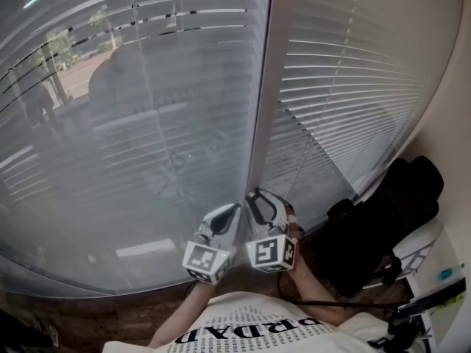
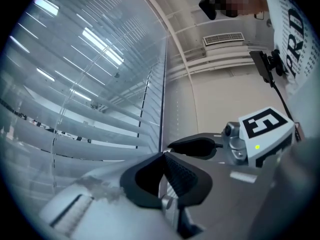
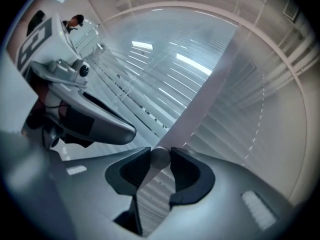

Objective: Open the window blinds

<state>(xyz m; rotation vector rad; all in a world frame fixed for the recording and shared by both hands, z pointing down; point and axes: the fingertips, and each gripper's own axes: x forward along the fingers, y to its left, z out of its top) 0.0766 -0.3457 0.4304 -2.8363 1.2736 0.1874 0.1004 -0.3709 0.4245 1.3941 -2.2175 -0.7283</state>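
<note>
- Clamping the tilt wand between its pads, the right hand-held gripper points level at the window. Held this way, a roll of the wrist would probably twist the wand and turn the slats.
- The left hand-held gripper is clenched with its tips meeting and nothing visible between them. It sits just left of the right one and looks idle.
- The window blinds hang on the far side, right of the mullion, their slats nearly flat shut. The left blinds let the outdoors show through.
</note>
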